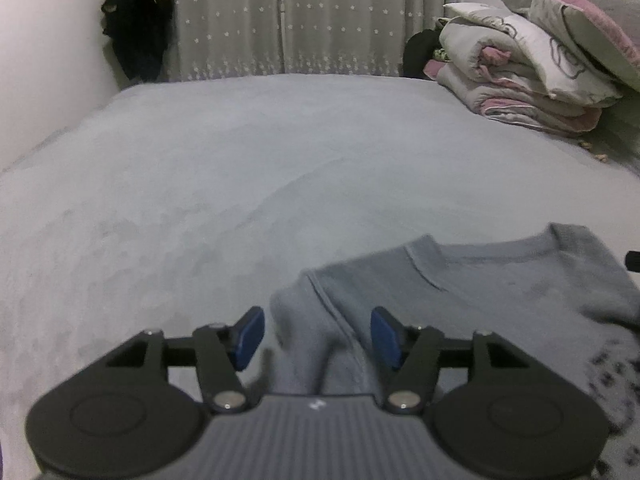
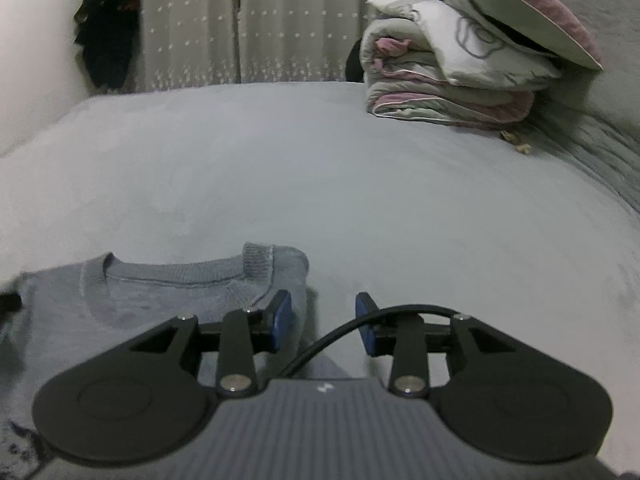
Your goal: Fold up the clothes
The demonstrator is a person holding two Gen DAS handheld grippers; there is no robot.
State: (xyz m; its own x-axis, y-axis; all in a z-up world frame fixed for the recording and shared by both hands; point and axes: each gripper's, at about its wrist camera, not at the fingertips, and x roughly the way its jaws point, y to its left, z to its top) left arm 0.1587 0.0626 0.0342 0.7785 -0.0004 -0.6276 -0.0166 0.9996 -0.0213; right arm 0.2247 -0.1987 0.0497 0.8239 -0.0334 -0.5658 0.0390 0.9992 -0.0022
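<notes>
A grey-blue knit sweater [image 1: 500, 292] lies flat on the bed with its round neckline facing away from me. In the left wrist view my left gripper [image 1: 318, 336] stands open, and the sweater's left shoulder seam runs between the blue pads [image 1: 250, 336] without being pinched. The right wrist view has the sweater [image 2: 160, 296] at lower left. There my right gripper [image 2: 324, 322] is open at the sweater's right shoulder, its left pad [image 2: 282, 320] right against the shoulder's folded edge. Only bed sheet shows under the gap and the other pad.
The pale grey bed sheet [image 1: 240, 180] stretches far ahead. A folded duvet stack [image 2: 440, 76] with a pillow [image 2: 520, 12] on top sits at the back right. Dark clothes [image 1: 138, 20] hang by the star-patterned curtain [image 1: 340, 20]. A wall borders the bed's left side.
</notes>
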